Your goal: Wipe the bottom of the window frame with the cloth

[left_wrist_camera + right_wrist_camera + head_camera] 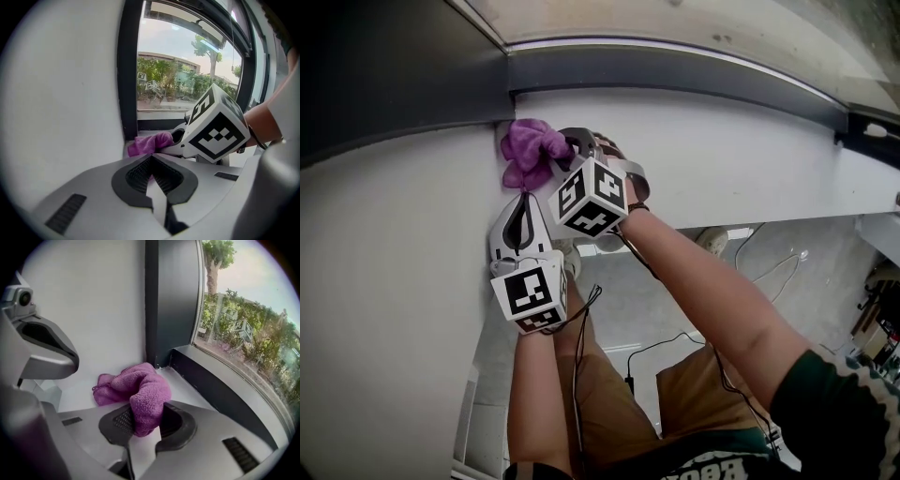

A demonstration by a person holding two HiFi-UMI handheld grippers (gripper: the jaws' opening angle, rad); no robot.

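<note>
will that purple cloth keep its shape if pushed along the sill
Probably floppy: the purple cloth droops in soft folds from the right gripper, whose jaws are shut on it. Pushed, it would likely bunch up, since it lies crumpled in the corner of the sill. Its nubby weave suggests it is light and not slippery.

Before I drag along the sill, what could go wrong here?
The right claw pinches only one fold of the cloth; the rest is bunched in the corner, so it may pull free. The left claw sits close behind the right's cube; they could bump.
</note>
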